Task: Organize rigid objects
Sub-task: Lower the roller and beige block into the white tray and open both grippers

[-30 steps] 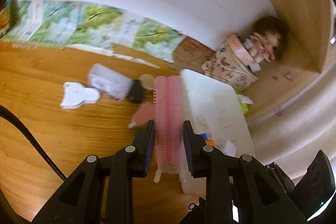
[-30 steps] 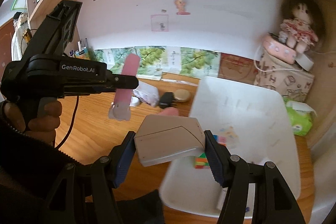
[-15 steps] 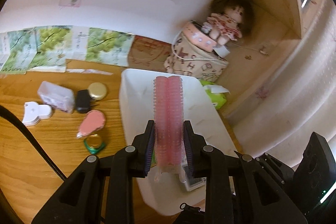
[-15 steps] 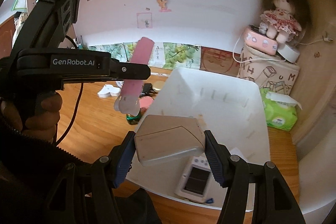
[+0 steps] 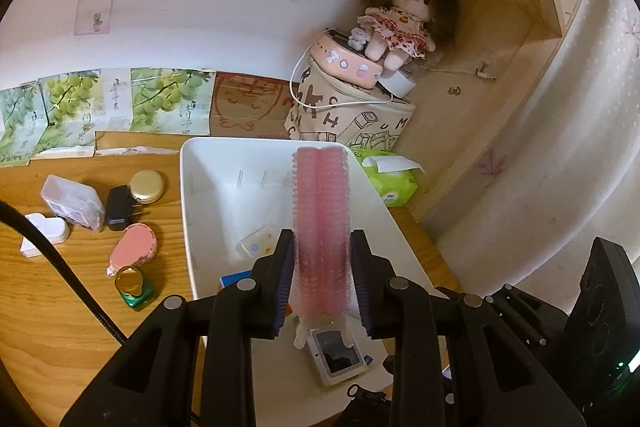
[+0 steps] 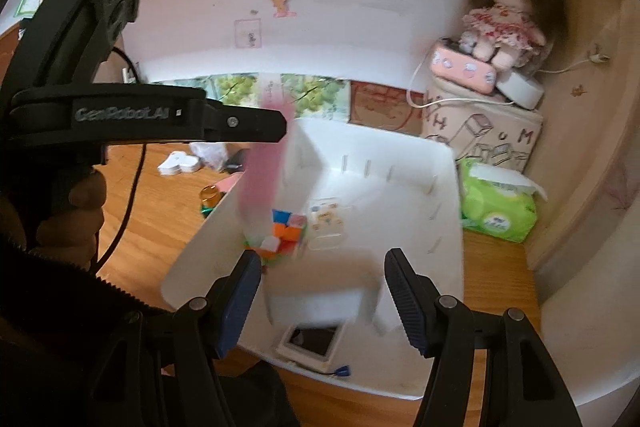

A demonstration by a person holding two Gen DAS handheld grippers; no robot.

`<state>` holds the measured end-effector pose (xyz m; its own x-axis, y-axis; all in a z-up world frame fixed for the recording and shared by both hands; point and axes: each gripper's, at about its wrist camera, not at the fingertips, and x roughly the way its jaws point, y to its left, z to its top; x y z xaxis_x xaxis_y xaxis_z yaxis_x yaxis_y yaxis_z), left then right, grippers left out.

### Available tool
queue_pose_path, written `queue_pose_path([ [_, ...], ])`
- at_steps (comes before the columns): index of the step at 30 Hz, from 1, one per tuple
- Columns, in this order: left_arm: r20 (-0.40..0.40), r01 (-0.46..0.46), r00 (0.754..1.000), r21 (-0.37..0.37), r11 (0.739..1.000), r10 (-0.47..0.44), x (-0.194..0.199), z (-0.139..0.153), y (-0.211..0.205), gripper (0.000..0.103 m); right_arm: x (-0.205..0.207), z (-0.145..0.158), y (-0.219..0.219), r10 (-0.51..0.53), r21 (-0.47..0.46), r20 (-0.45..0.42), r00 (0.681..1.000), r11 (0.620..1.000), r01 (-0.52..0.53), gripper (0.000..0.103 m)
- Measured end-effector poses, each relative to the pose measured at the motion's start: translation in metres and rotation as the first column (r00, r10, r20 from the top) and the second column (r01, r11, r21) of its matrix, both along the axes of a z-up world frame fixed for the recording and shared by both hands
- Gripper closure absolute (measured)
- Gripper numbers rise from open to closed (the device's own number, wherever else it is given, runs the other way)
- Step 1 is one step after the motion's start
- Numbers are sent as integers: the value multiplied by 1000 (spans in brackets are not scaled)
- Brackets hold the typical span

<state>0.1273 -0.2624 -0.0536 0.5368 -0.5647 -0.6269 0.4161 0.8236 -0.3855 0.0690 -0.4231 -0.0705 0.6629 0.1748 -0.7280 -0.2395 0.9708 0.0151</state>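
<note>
My left gripper [image 5: 320, 279] is shut on a pink ribbed roller [image 5: 320, 211], held upright over the white bin [image 5: 188, 211]. The right wrist view shows that roller [image 6: 264, 179] as a pink blur hanging from the left gripper [image 6: 280, 125] above the bin's left side. My right gripper [image 6: 324, 291] is open over the bin's [image 6: 452, 227] near end. A pale grey case [image 6: 320, 301], blurred, lies free below and between the right gripper's spread fingers, inside the bin. The bin also holds a colour cube [image 6: 280, 231], a small clear packet [image 6: 328, 223] and a handheld device with a screen [image 6: 312, 341].
Left of the bin on the wooden desk lie a pink oval case [image 5: 134, 251], a green and gold item [image 5: 132, 285], a black charger [image 5: 118, 213], a gold tin [image 5: 146, 182] and a clear box [image 5: 72, 201]. A doll [image 5: 400, 19] on a printed bag and green wipes [image 5: 390, 179] stand behind.
My right gripper has opened and let go of the grey case, which now sits blurred in the bin. My left gripper has carried the pink roller further over the bin.
</note>
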Motion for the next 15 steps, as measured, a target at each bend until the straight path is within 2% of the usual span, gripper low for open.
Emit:
queue_pose_path([
  [3,25,-3,1000,1,1000,3,-2,4,-5,55,1,0,-3,-5,0,-3,1000,1000,5,38],
  [5,42,-5,999,-5,1000,5,-2,7,-7,39,2,-1,-4,-7,0,-6,1000,1000,7,36],
  [6,45,-4,999,-7,1000,5,-2,7,-7,36,2,-1,-4,-9,-1,-8,1000,1000,9,33],
  [8,48,-4,999,-7,1000,4,-2,7,-8,33,3,-2,-4,-13,0,-11,1000,1000,13,32],
  [15,50,-21,999,-7,1000,22,-3,10,-1,32,6,-5,5,-22,7,-27,999,1000,23,27],
])
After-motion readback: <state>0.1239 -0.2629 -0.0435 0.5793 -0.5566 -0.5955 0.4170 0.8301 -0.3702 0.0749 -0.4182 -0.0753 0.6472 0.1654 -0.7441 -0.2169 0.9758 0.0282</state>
